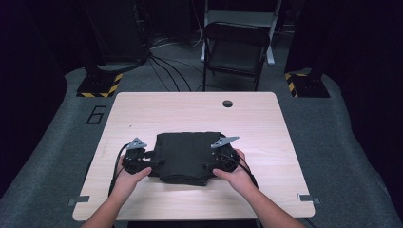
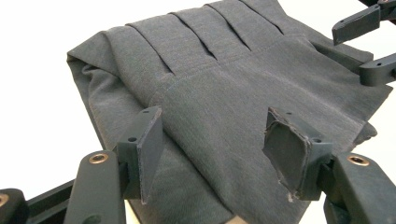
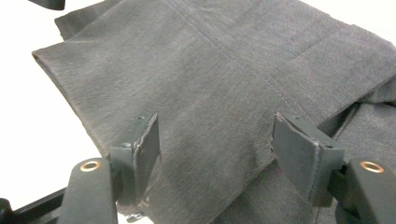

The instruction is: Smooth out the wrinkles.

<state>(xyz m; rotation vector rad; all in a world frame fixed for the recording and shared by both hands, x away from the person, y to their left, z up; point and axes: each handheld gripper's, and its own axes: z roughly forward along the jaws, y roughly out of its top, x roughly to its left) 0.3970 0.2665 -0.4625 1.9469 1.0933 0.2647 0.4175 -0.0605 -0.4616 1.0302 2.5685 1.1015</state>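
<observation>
Folded dark grey garment (image 1: 186, 156) sits on the wooden table (image 1: 199, 111), roughly centre and toward the person's edge, lying flat in a compact rectangle. Left gripper (image 1: 153, 158) is at the garment's left edge, right gripper (image 1: 212, 159) at its right edge, each held in one hand, both pointing inward at the cloth. Left gripper view: jaws spread wide, pads (image 2: 150, 147) clear of the fabric, garment lying beneath and beyond them, pleats visible at the far end; nothing pinched. The right gripper's two jaws show at that view's upper right, also parted over the cloth. Right gripper view: jaws likewise released, folded layers and a stitched seam between and beyond the pads (image 3: 299, 151); no fabric clamped. Cables trail from both grippers back toward the person. A black folding chair (image 1: 236, 47) stands beyond the table's far edge.
</observation>
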